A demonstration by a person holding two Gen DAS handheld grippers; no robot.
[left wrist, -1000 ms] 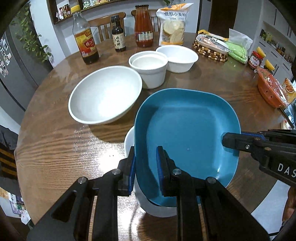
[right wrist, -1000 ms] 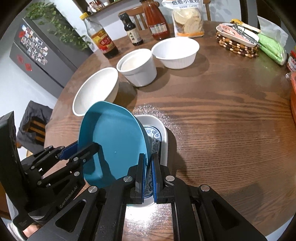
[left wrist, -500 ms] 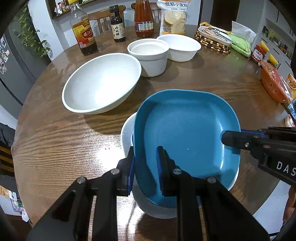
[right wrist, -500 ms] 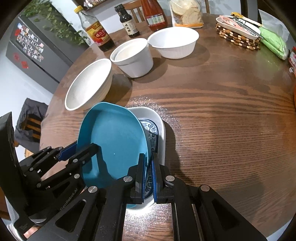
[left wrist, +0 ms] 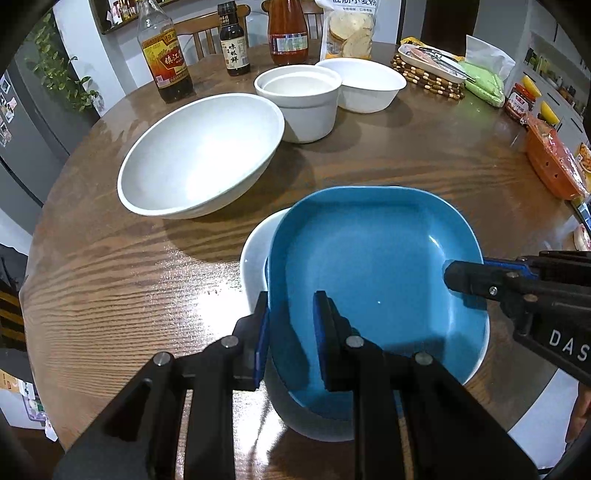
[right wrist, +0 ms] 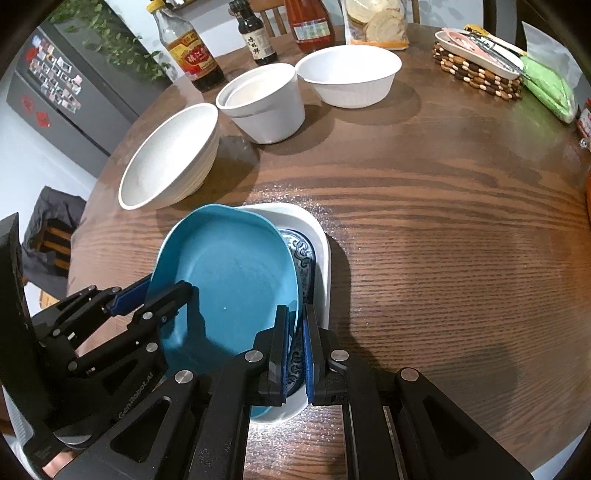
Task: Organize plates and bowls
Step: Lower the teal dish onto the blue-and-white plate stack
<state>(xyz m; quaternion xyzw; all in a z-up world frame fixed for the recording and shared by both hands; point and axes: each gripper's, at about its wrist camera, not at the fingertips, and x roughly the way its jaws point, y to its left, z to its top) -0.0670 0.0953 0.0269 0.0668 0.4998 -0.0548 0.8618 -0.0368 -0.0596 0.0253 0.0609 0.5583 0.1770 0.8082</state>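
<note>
A teal square plate (left wrist: 373,273) (right wrist: 225,288) lies tilted on a white dish (left wrist: 255,254) (right wrist: 317,243) near the table's front edge. A blue-patterned plate (right wrist: 301,254) sits under it inside the white dish. My left gripper (left wrist: 291,325) grips the teal plate's near-left rim. My right gripper (right wrist: 294,343) is shut on the plate's other rim, and it shows at the right of the left wrist view (left wrist: 480,280). A large white bowl (left wrist: 201,155) (right wrist: 170,170), a white pot-like bowl (left wrist: 299,103) (right wrist: 264,101) and a ribbed white bowl (left wrist: 364,88) (right wrist: 349,75) stand further back.
Sauce bottles (left wrist: 164,55) (right wrist: 190,51) and a cracker bag (left wrist: 349,29) line the table's far edge. A beaded trivet with a small dish (left wrist: 430,72) (right wrist: 480,62), a green pack (right wrist: 546,88) and an orange basket (left wrist: 550,166) are at the right.
The teal plate, held by both grippers, has come down and levelled onto the white dish. The view has drawn a little back from the bowls.
</note>
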